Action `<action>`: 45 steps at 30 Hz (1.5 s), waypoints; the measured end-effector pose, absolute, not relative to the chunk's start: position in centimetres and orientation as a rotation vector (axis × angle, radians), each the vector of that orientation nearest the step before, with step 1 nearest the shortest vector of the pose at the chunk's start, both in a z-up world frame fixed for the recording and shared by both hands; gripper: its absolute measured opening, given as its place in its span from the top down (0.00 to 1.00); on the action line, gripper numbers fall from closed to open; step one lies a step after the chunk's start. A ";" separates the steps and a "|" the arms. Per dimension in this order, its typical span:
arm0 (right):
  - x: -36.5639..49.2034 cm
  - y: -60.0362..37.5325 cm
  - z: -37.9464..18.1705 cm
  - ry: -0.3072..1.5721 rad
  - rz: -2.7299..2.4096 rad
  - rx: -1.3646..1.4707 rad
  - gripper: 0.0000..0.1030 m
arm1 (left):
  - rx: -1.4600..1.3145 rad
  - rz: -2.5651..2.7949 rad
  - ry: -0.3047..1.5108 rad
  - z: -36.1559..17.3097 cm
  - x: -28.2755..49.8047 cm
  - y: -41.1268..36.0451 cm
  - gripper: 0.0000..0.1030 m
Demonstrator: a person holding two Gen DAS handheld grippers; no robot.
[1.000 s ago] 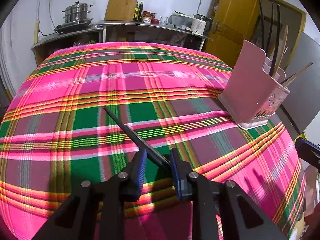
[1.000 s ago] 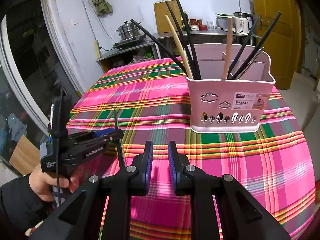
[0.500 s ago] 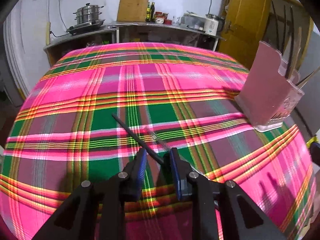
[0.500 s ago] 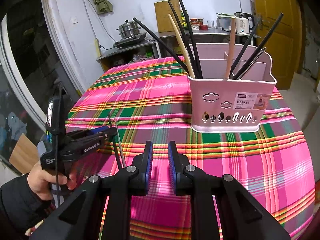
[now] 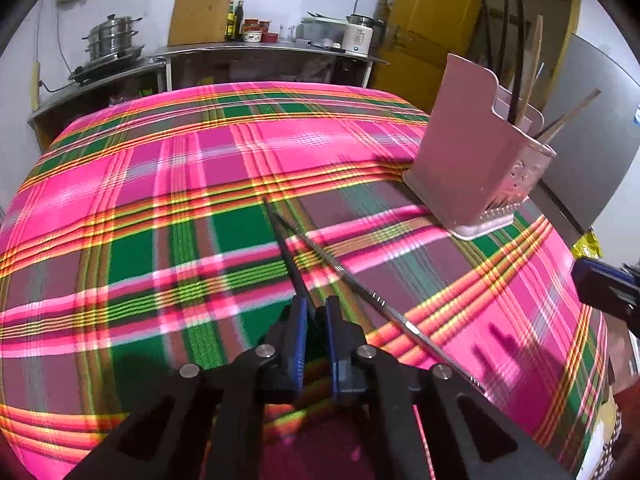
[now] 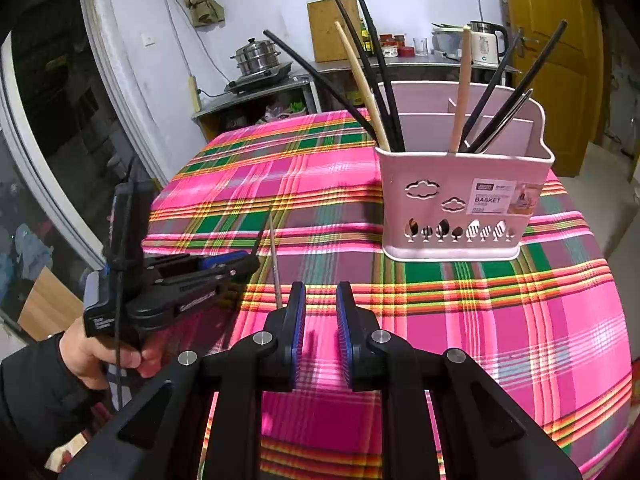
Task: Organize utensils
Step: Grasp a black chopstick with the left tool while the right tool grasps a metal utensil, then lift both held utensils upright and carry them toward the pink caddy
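Observation:
My left gripper (image 5: pixel 315 304) has its jaws closing tight on a black chopstick (image 5: pixel 282 244), which sticks out ahead over the plaid tablecloth (image 5: pixel 160 184). Just right of it a metal chopstick (image 5: pixel 360 284) lies flat on the cloth. From the right wrist view, the left gripper (image 6: pixel 248 266) sits at the left with the black chopstick (image 6: pixel 259 244) in its tips, and the metal chopstick (image 6: pixel 274 256) is beside it. My right gripper (image 6: pixel 320 308) stands open and holds nothing. The pink basket (image 6: pixel 460 208), also (image 5: pixel 468 160), holds several upright chopsticks.
A person's hand (image 6: pixel 100 356) in a dark sleeve holds the left gripper at the table's left edge. Behind the table stands a counter (image 5: pixel 260 50) with a steamer pot (image 5: pixel 114 38), cutting board and kettle. A yellow door (image 6: pixel 556 60) is at the back right.
The left gripper's jaws have narrowed onto the black chopstick and the hand has rolled a little. The metal chopstick now shows beside it. The right gripper has not moved.

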State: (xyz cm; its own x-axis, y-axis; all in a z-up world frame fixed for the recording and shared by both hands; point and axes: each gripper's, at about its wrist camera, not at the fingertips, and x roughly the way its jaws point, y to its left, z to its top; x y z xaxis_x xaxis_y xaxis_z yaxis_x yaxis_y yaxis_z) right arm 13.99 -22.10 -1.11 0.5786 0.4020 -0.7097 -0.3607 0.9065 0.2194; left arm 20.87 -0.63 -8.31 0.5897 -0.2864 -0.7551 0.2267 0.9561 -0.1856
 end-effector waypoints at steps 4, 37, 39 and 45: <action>14.4 -20.9 -1.8 0.859 0.466 0.029 0.85 | -0.089 -0.278 0.897 -8.3 20.0 1.5 0.93; 24.0 -9.6 -8.3 0.981 0.565 -0.162 0.90 | -0.080 -0.116 0.937 -8.3 22.2 4.7 0.92; 24.2 -9.7 -8.3 0.980 0.554 -0.168 0.94 | -0.071 -0.113 0.945 -8.2 22.6 4.6 0.92; 23.7 -10.2 -7.6 0.994 0.573 -0.132 0.94 | -0.130 -0.132 0.959 -7.8 22.6 5.1 0.95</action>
